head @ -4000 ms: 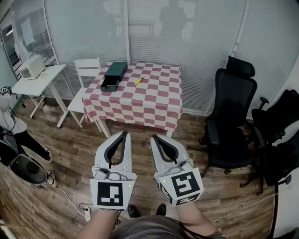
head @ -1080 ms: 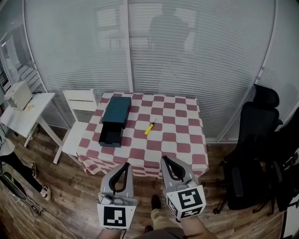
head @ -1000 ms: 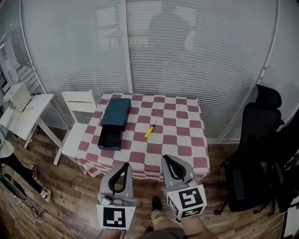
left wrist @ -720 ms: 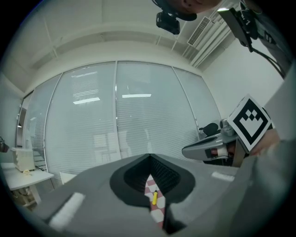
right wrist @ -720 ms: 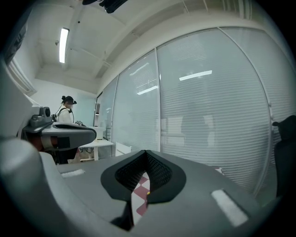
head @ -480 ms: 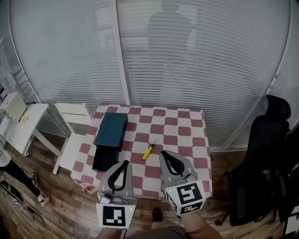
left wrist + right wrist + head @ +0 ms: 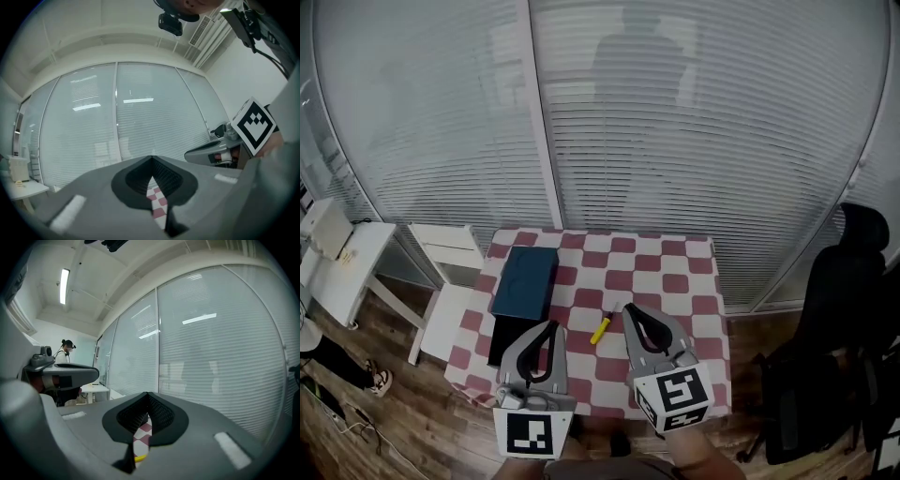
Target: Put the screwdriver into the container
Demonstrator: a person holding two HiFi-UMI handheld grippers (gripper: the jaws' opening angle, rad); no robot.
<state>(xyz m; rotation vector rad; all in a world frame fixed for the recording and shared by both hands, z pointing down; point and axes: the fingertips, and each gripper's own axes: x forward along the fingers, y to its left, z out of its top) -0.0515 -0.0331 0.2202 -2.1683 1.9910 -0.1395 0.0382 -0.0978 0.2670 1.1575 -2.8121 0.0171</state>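
A yellow screwdriver (image 7: 600, 329) lies near the middle of the red-and-white checked table (image 7: 675, 281). A dark teal container (image 7: 525, 281) sits on the table's left side, its open drawer (image 7: 498, 341) pulled toward me. My left gripper (image 7: 551, 325) hovers over the near part of the table, just right of the drawer, shut and empty. My right gripper (image 7: 628, 307) is held just right of the screwdriver, also shut and empty. In the right gripper view the screwdriver (image 7: 139, 458) shows as a yellow sliver through the gap below the shut tips (image 7: 148, 393).
A white chair (image 7: 450, 251) stands at the table's left side, with a white side table (image 7: 337, 262) beyond it. A black office chair (image 7: 839, 309) stands on the right. A glass wall with blinds (image 7: 609, 122) runs behind the table.
The table has come much nearer in the head view. Both grippers have moved forward from in front of the table's near edge to over the cloth, either side of the screwdriver.
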